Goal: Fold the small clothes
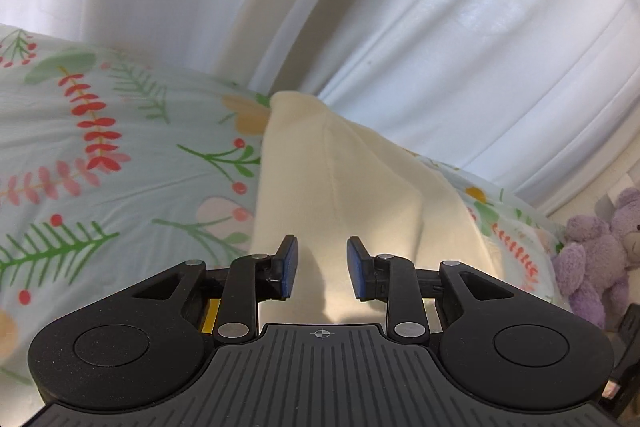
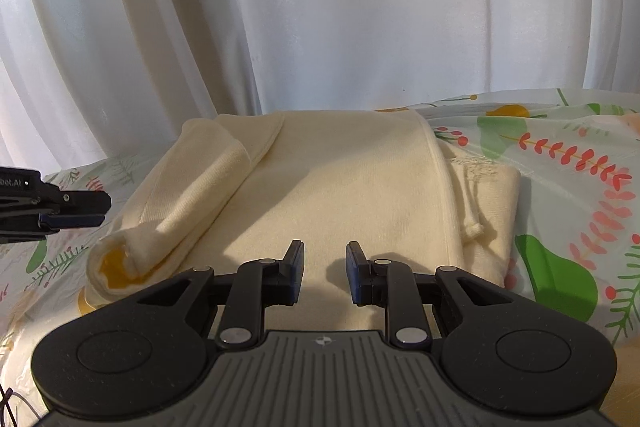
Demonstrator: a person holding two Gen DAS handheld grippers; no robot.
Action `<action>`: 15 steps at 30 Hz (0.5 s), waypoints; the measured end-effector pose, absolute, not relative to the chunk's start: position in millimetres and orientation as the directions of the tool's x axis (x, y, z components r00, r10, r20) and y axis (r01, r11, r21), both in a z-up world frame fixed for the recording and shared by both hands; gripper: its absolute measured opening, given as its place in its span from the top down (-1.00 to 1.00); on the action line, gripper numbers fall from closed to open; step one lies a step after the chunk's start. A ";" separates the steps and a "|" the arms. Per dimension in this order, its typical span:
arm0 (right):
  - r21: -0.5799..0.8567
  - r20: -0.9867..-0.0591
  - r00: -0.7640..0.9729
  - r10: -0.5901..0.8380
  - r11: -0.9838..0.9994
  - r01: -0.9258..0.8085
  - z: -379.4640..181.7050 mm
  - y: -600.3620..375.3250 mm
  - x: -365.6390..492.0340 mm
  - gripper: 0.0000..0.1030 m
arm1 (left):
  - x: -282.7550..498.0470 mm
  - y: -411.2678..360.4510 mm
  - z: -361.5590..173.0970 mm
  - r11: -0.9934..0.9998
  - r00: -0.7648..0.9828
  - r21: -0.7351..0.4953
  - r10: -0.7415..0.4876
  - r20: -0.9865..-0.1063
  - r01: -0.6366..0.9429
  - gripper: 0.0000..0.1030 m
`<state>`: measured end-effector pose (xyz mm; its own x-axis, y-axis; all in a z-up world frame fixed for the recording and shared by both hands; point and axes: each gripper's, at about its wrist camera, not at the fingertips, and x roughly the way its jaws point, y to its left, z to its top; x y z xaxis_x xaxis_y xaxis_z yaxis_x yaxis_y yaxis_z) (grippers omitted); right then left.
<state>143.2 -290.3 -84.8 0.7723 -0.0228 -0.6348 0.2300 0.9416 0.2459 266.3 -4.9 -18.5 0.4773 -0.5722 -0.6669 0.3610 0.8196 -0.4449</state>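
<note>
A: How do the grippers stand?

B: The right gripper (image 2: 323,273) hovers over the cream garment (image 2: 340,187), its blue pads a little apart with nothing between them. The left gripper (image 1: 322,267) is likewise slightly parted and empty; in the right wrist view it sits just off the garment's left edge.

A: And the garment?

B: Folded, lying on the floral bedsheet (image 2: 560,163). One sleeve (image 2: 192,203) is laid diagonally over its left side, the cuff showing a yellow lining.

A: Beyond that?

B: White curtains (image 2: 320,7) hang behind the bed, and a purple teddy bear (image 1: 600,251) sits at the far right in the left wrist view.
</note>
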 end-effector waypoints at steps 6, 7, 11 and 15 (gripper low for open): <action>0.556 -0.580 0.770 0.265 0.820 0.136 -86.6 -301.4 184.9 0.40 | 258.6 -20.0 -40.8 0.807 0.448 -0.445 -0.587 -0.674 0.388 0.42; 0.606 -0.570 0.759 0.316 0.785 0.129 -90.4 -303.4 194.5 0.25 | 257.6 -20.8 -40.5 0.806 0.451 -0.442 -0.588 -0.671 0.393 0.41; 0.722 -0.552 0.713 0.433 0.675 0.149 -109.8 -306.4 228.7 0.19 | 261.5 -15.2 -43.1 0.792 0.442 -0.492 -0.610 -0.658 0.362 0.40; 0.768 -0.529 0.707 0.469 0.620 0.163 -120.1 -300.5 243.9 0.21 | 265.9 -9.2 -45.3 0.775 0.425 -0.533 -0.632 -0.648 0.340 0.40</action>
